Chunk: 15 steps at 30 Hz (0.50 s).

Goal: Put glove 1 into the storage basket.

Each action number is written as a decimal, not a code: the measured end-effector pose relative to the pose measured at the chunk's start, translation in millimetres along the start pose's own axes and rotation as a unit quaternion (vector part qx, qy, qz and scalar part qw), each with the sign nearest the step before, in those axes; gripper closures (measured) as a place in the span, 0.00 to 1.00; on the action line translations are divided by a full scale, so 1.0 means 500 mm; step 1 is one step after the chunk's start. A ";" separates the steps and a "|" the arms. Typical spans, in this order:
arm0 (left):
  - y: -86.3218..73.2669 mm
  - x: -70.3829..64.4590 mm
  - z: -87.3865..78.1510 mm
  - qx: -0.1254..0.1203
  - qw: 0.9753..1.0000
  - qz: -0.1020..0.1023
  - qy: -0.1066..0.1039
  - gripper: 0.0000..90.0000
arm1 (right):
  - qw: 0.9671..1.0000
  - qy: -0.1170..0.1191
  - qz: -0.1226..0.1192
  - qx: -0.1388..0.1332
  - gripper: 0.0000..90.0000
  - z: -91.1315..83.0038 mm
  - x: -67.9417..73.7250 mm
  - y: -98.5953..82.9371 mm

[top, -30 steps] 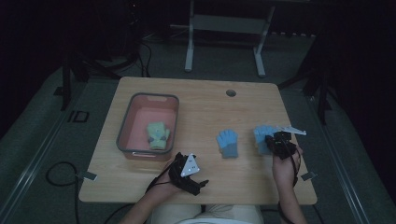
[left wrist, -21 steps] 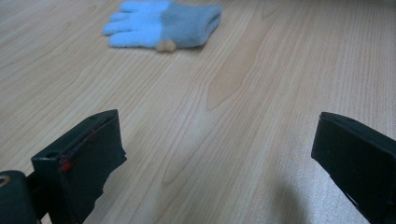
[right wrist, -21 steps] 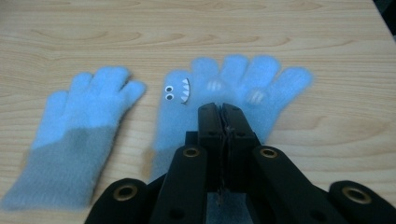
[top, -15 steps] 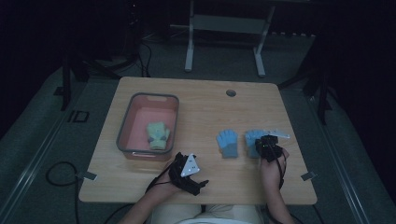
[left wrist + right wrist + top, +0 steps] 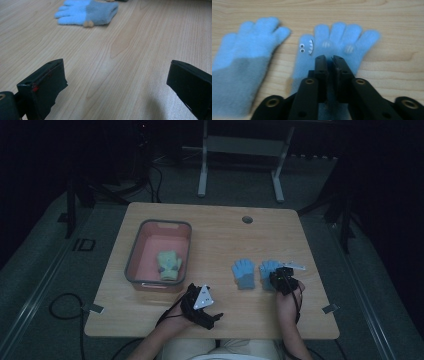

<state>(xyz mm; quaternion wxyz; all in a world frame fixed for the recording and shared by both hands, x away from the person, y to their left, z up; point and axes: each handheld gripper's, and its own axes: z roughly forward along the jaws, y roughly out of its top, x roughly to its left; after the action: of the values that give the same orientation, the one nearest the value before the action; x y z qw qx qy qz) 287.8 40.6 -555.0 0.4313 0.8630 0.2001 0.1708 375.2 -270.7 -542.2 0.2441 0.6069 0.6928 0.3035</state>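
1. I am working at a light wooden table (image 5: 210, 225) in a dark room, with grey floor around it and a metal stand behind the far edge.
2. My right gripper (image 5: 328, 60) sits over the palm of the blue glove with the face (image 5: 337, 42). Its jaws are drawn almost together with a fold of the blue fabric pinched between them, so I read it as clamped on that glove. In the high view this gripper (image 5: 283, 279) covers the near part of the glove, right of the table's middle.
3. The glove lies flat on the wood, fingers pointing away from me, with small eyes and a toothy mouth on its thumb side.
4. Just beside it, on its left and not quite touching, lies the second blue glove (image 5: 244, 57), also flat, with a grey cuff toward me. In the high view it (image 5: 244, 272) sits between my two hands.
5. My left gripper (image 5: 115, 82) has its jaws spread wide apart with only bare wood between them. It rests low by the near edge of the table (image 5: 202, 302), well apart from both blue gloves.
6. Further out, left of that gripper, a pink bin (image 5: 135, 265) with a grey rim stands on the table. A pale green glove (image 5: 169, 264) lies inside it, toward its near right corner.
7. A small round hole (image 5: 247, 219) shows near the table's far edge.
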 end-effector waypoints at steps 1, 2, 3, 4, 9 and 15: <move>0.000 0.000 0.000 0.000 1.000 0.000 0.000 0.02 | 1.000 0.001 -0.003 -0.002 0.89 -0.003 0.000 0.002; 0.000 0.000 0.000 0.000 1.000 0.000 0.000 0.02 | 1.000 0.001 -0.003 -0.002 0.89 -0.003 0.000 0.002; 0.000 0.000 0.000 0.001 1.000 0.000 0.000 0.02 | 1.000 0.005 -0.009 -0.011 0.84 -0.014 -0.002 0.006; 0.000 0.000 0.000 0.001 1.000 0.000 0.000 0.02 | 1.000 0.004 -0.012 -0.015 0.84 -0.017 -0.004 0.008; -0.001 0.000 0.001 0.001 1.000 -0.002 0.000 0.02 | 0.999 0.018 -0.028 -0.023 0.75 -0.037 -0.021 0.019; -0.001 0.001 0.001 0.002 1.000 -0.003 -0.002 0.02 | 0.997 0.053 -0.052 -0.030 0.75 -0.056 -0.051 0.028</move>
<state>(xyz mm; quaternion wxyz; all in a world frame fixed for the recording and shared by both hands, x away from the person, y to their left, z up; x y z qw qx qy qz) 288.2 40.9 -555.5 0.4307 0.8635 0.2018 0.1679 368.7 -298.2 -513.2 0.2401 0.5453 0.7263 0.3427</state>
